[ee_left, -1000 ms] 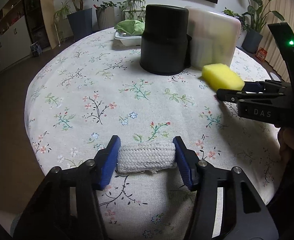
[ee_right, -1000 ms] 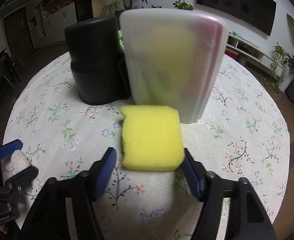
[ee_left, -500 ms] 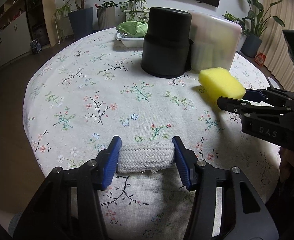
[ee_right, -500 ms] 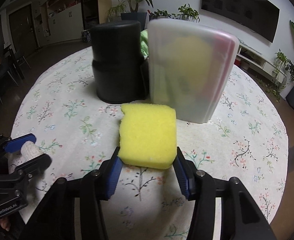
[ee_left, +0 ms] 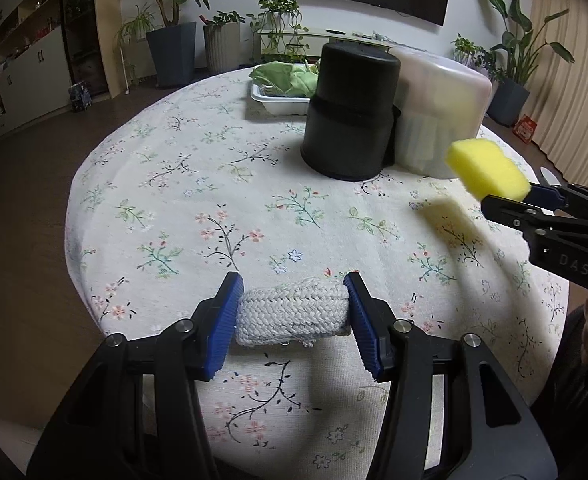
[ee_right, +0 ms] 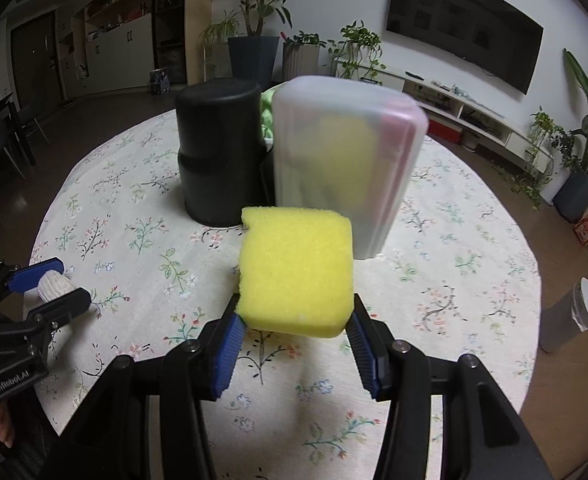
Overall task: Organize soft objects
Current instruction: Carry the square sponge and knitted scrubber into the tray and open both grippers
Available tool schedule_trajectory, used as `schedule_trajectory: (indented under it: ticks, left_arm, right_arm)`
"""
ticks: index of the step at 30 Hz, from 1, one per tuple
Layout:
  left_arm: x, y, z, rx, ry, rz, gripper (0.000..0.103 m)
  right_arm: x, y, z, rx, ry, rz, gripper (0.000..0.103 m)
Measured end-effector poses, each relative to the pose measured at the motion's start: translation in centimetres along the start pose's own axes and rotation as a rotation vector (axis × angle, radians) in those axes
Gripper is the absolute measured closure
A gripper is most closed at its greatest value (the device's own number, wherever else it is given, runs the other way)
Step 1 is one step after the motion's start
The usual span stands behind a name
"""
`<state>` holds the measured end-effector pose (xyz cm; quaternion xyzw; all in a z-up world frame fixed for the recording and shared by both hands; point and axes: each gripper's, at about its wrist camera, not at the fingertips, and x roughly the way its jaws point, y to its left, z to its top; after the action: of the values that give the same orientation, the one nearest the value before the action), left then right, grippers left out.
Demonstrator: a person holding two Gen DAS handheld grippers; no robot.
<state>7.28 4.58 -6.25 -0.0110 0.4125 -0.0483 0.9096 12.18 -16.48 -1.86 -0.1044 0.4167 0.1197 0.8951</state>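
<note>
The table [ee_left: 141,184] was covered in matt woven cloth printed with flowers. The white roll [ee_left: 291,312] showed a coarse braided knit, and the yellow sponge [ee_right: 296,270] a porous, matt foam surface. The black container [ee_left: 350,108] looked like smooth, matt plastic, the box [ee_right: 346,160] beside it like frosted translucent plastic, and the gripper pads [ee_right: 225,354] like ribbed blue rubber or plastic on black frames.

I am in a home living room. A round tabletop [ee_left: 141,184] with a flowered cloth stands before me, a dark flat television [ee_right: 464,26] hangs on the white wall, and many green potted plants [ee_left: 173,28] stand beside wooden cupboards [ee_right: 109,36].
</note>
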Motion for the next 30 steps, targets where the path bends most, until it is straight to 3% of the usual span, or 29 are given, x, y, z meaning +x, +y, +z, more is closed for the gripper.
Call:
schedule_trajectory:
  ticks: [18,30]
  left_arm:
    - [-1.2,0.8,1.6,0.004,-0.034,0.016,0.053]
    - [-1.6,4.1,8.1,-0.003,-0.109,0.043,0.053]
  right_arm:
    - [-2.2,-1.8,0.0,0.013,-0.029,-0.038,0.051]
    - [-2.8,-5.1,1.4,0.022,-0.039,-0.105,0.051]
